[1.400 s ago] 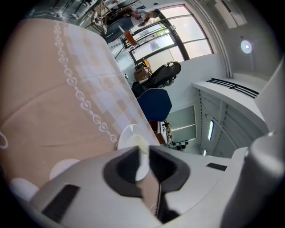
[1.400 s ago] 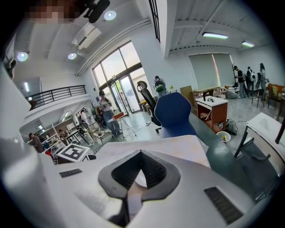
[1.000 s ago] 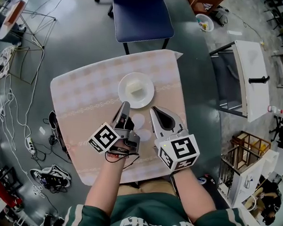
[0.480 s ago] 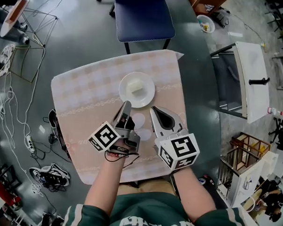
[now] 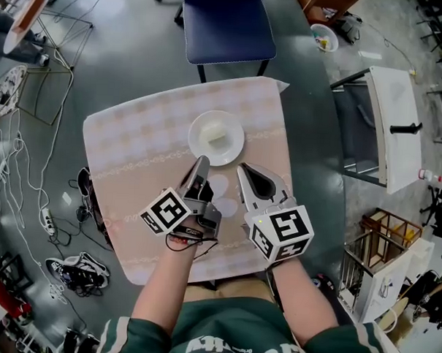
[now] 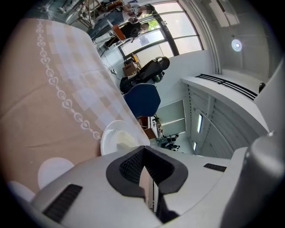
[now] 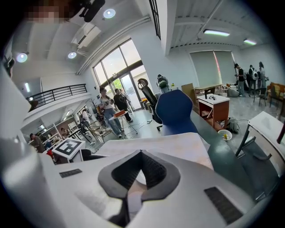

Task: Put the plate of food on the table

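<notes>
**Assessor:** State of the tools?

**Inspector:** The left gripper (image 5: 202, 162) had its jaws pressed together with nothing between them. The right gripper (image 5: 243, 169) was likewise closed and empty. Both hung over the near half of the bench (image 5: 127, 153), with their tips aimed toward the plate (image 5: 197, 143) but short of it.

**Assessor:** And the plate?

**Inspector:** It sat flat on the bench, toward the far side and just beyond both tips, with the food (image 5: 217, 139) at its middle. In my judgement the placing was done (neither tool touched the plate).

**Assessor:** Hazards from here?

**Inspector:** There were two. A forward nudge from closed jaws could skid the plate toward the far edge, where the chair (image 5: 228, 22) stood. A gripper dragging on the cloth (image 5: 165, 126) could also bunch it and carry the plate along. Any regrasp would need the jaws opened first, since closed tips would only push the rim.

**Assessor:** Materials?

**Inspector:** The gripper jaws were smooth pale shells with dark ribbed pads. The plate was round, white, shallow and smooth, and probably hard and slippery. The food was a pale blocky piece, and its kind could not be determined. The cloth was beige with faint checks and a chain of heart motifs, and it draped over the bench edges. The chair had a blue padded seat.
</notes>
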{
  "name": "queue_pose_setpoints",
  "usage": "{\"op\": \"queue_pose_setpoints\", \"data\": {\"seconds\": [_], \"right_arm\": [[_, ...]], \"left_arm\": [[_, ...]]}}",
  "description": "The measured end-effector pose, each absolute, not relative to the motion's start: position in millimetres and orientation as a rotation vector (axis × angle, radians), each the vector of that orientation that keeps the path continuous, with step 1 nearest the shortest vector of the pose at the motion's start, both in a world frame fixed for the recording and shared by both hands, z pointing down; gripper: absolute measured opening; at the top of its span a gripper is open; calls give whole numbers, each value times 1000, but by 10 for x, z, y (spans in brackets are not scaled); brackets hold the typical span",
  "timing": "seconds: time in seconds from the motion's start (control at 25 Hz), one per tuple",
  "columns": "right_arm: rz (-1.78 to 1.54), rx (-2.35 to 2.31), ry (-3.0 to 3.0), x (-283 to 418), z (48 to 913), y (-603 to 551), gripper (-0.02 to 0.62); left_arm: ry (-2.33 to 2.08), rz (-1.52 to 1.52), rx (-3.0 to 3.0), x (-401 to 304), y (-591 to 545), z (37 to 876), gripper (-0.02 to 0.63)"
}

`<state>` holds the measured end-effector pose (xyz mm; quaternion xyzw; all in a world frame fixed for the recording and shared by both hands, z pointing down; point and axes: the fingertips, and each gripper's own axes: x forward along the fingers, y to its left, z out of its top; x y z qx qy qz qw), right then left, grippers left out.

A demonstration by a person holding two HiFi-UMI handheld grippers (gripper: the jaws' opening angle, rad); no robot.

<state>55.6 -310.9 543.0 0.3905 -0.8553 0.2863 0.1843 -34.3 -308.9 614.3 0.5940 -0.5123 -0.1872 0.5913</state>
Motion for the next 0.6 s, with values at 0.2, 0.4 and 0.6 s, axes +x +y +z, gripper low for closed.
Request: {"op": "queue_pose_setpoints", "data": {"seconds": [0.2,0.4,0.6], "right_arm": [[791,1104,-2425,544,5273,-3087,14],[738,1120,-2465,481,4976,-3072,15],[700,1134,-2501,429,4641,-2902,15]], "left_arm": [[-1201,-429,1450,-365,-3104,5838,8],[-1200,-408,1555,-388,-3036,5445,8],[-1194,-380,1666,-417,-2848,4985,8]]}}
